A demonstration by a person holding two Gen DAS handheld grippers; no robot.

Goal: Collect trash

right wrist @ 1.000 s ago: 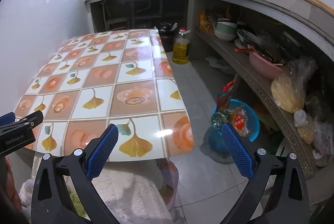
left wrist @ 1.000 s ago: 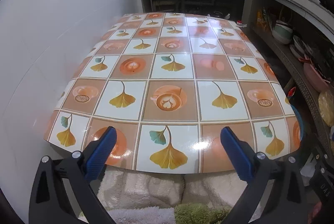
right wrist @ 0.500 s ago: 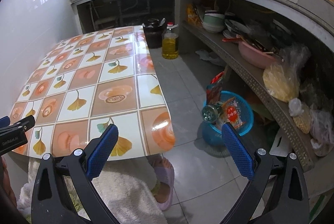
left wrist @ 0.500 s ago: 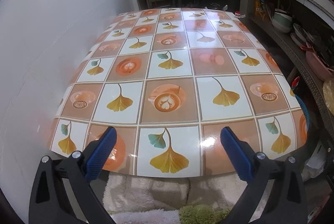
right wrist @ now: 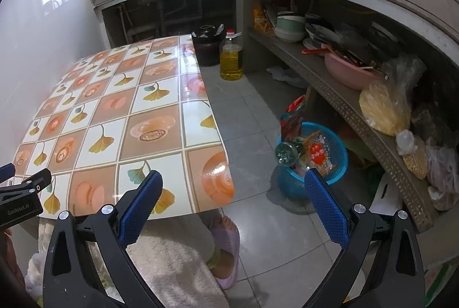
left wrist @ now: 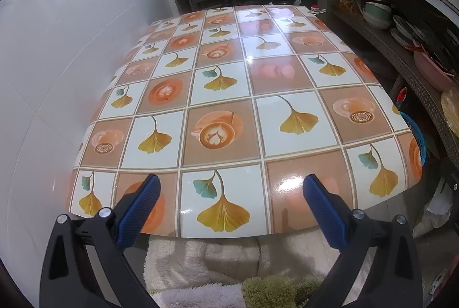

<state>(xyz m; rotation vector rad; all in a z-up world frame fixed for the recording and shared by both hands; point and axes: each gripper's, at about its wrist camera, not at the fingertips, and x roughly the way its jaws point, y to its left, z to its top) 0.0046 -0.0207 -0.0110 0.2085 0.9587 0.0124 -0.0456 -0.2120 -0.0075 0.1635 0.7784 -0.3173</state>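
The left gripper (left wrist: 231, 190) gapes wide and empty over the near edge of the table (left wrist: 223, 95). The right gripper (right wrist: 233, 189) is equally wide, holding nothing, above the floor. Just beyond its right finger, trash (right wrist: 301, 147) fills 1 blue basket (right wrist: 340, 161) beside the table.

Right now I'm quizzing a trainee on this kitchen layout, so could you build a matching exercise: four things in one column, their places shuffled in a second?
Things:
1. blue plastic trash basket
2. clear bottle of yellow cooking oil
3. pink plastic basin
4. pale lilac slipper

Places:
A. on the perforated grey shelf
B. on the floor at the table's far corner, beside a dark pot
C. on a foot beneath the table's near edge
D. on the floor below the shelf, holding wrappers

Pairs: 1-D, 2-B, 3-A, 4-C
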